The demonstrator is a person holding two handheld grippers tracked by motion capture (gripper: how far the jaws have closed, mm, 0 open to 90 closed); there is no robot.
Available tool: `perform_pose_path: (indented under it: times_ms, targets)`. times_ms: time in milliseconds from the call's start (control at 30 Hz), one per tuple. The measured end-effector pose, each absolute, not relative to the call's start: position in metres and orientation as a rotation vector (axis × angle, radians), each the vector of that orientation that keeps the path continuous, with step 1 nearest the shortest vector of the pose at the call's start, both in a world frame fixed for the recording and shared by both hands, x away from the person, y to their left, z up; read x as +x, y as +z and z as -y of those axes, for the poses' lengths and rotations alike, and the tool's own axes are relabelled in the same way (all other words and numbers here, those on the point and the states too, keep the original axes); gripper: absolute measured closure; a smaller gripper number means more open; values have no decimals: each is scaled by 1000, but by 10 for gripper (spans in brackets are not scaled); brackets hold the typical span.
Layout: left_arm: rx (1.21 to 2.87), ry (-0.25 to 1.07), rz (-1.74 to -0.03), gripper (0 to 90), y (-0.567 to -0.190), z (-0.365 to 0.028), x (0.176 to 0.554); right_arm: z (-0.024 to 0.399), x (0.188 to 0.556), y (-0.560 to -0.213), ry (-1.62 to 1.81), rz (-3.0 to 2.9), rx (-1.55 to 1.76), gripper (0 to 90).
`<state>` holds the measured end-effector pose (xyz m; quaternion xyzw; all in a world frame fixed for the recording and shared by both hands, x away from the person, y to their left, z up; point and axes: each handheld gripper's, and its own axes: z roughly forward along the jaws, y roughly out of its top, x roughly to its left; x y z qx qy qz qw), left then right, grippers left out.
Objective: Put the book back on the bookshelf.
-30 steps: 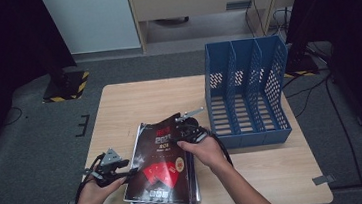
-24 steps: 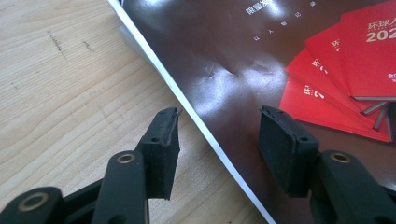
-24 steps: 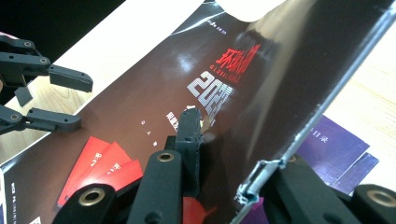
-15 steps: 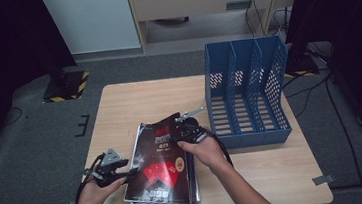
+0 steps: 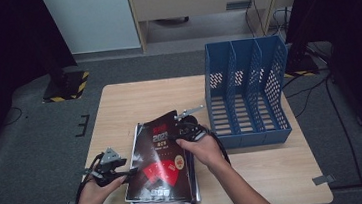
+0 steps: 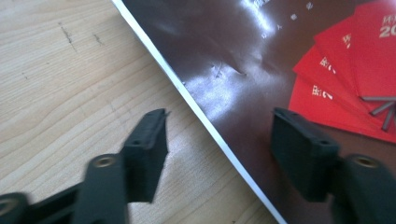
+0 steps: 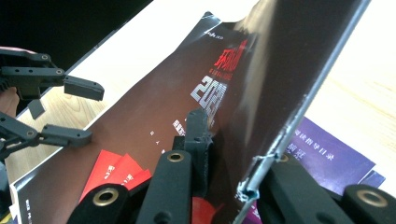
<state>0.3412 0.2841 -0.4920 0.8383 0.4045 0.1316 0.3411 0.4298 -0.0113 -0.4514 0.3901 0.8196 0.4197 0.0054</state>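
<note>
A stack of magazines (image 5: 162, 184) lies on the wooden table (image 5: 134, 101). The top one has a dark glossy cover (image 7: 154, 116) with red fan shapes (image 6: 345, 88). My right gripper (image 5: 186, 130) is shut on its far right edge, one jaw on the cover and one beneath, and that edge is lifted and curled (image 7: 299, 93); its jaws have just been closing further. My left gripper (image 6: 223, 128) stands open astride the cover's left edge, its pads clear of it, and its jaws have just been opening. It also shows in the high view (image 5: 128, 172) and the right gripper view (image 7: 93, 114).
A blue file rack (image 5: 246, 100) with three slots stands at the table's right, just beyond my right hand. A purple booklet (image 7: 327, 156) lies under the lifted cover. Bare wood (image 6: 70, 84) runs left of the stack.
</note>
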Motion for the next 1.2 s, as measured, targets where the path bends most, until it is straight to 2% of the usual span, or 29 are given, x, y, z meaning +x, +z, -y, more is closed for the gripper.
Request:
perform_pose_path:
  times_ms: [400,633,1200]
  targets:
    - [2090,380,-1052,276,-472,-297,356,6,440,-419,1345,-2542,1164,868]
    - [2082,413,-1016,209,-453,-299,364,2,441,-401,1336,-2535,1119,871]
    - [2089,467,-947,135,-414,-314,396,-4,441,-360,1365,-2530,984,871]
